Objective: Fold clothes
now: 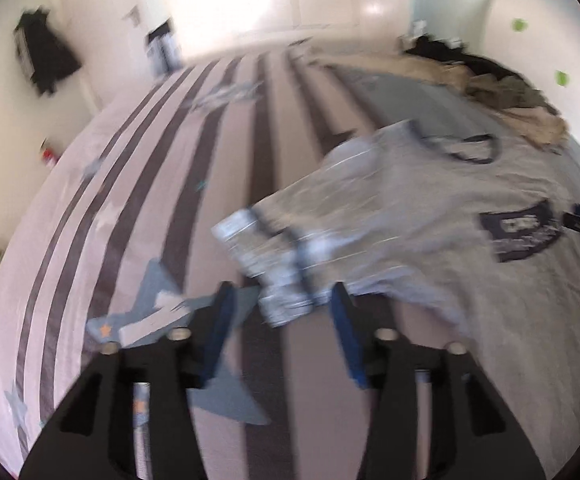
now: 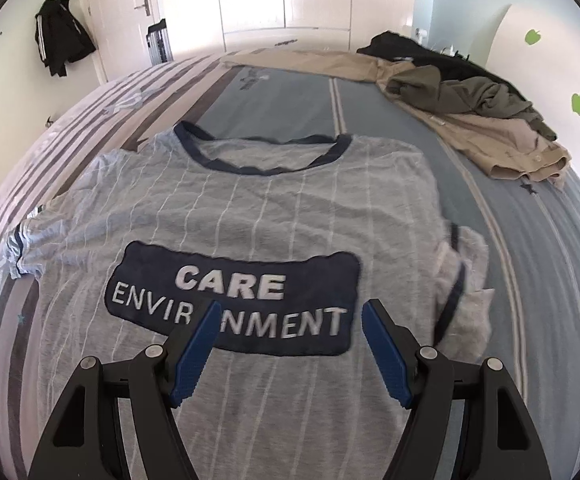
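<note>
A light grey T-shirt (image 2: pixel 274 208) with thin white stripes, a navy collar and a navy "CARE ENVIRONMENT" patch (image 2: pixel 234 300) lies face up on the bed. Its right sleeve (image 2: pixel 461 272) is folded in over the body. My right gripper (image 2: pixel 291 306) hovers open above the patch, with nothing between its blue pads. In the left wrist view the same T-shirt (image 1: pixel 409 208) lies to the right, blurred. Its left sleeve (image 1: pixel 258 248) sticks out just beyond my left gripper (image 1: pixel 282 286), whose jaws stand apart and press on nothing.
The bed cover (image 1: pixel 150 184) has grey and white stripes with star prints on the left and is blue on the right. A heap of beige, olive and black clothes (image 2: pixel 469 120) lies at the far right. A black jacket (image 2: pixel 60 36) hangs on the wall by the door.
</note>
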Demonstrator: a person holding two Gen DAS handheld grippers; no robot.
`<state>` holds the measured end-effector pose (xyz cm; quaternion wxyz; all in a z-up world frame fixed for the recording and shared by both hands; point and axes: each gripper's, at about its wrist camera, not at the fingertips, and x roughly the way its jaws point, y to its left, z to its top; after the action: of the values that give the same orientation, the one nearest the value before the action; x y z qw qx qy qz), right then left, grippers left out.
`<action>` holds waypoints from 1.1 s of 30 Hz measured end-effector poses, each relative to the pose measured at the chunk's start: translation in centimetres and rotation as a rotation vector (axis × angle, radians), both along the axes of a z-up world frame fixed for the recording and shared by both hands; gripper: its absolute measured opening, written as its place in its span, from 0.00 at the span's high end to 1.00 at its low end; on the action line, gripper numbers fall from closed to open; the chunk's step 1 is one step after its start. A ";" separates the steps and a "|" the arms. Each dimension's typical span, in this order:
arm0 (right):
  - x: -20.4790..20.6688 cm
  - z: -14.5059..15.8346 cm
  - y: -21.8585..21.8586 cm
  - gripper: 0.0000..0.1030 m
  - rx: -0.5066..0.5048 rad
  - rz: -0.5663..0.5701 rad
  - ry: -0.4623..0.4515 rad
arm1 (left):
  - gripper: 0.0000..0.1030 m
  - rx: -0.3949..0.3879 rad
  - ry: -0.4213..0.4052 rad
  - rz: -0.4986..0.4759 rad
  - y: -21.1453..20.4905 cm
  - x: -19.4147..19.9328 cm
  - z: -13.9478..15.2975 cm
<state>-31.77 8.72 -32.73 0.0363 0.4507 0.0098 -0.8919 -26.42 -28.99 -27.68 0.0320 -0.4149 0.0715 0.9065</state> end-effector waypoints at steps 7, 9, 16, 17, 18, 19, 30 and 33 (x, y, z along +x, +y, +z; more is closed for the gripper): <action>0.5 0.9 2.5 0.32 0.007 -0.032 0.012 | 0.22 -0.008 0.123 -0.030 2.2 -2.4 1.9; 0.7 1.2 2.9 0.32 0.017 -0.034 0.022 | 0.22 0.039 0.121 -0.005 0.3 -4.6 1.3; 0.5 1.3 3.1 0.32 0.022 -0.037 0.040 | 0.23 0.093 0.038 0.064 -5.6 -11.4 -3.1; 0.5 1.3 3.0 0.32 0.022 -0.035 0.042 | 0.25 0.093 0.019 0.075 -6.2 -12.0 -3.8; 0.4 1.2 2.8 0.32 0.022 -0.033 0.042 | 0.28 0.086 -0.003 0.079 -6.6 -12.7 -4.7; 0.3 1.1 2.6 0.32 0.022 -0.029 0.041 | 0.32 0.077 -0.027 0.082 -6.8 -13.4 -5.6; -0.2 0.1 0.9 0.32 0.047 0.003 0.033 | 0.97 0.024 -0.117 0.049 -7.6 -16.4 -9.7; -0.3 0.2 1.1 0.32 0.054 -0.004 0.033 | 0.98 0.025 -0.089 0.074 -9.0 -16.3 -8.5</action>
<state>-32.09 9.87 -32.56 0.0221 0.4367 0.0337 -0.8987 -42.72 -37.96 -36.19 0.0070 -0.4567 0.0433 0.8885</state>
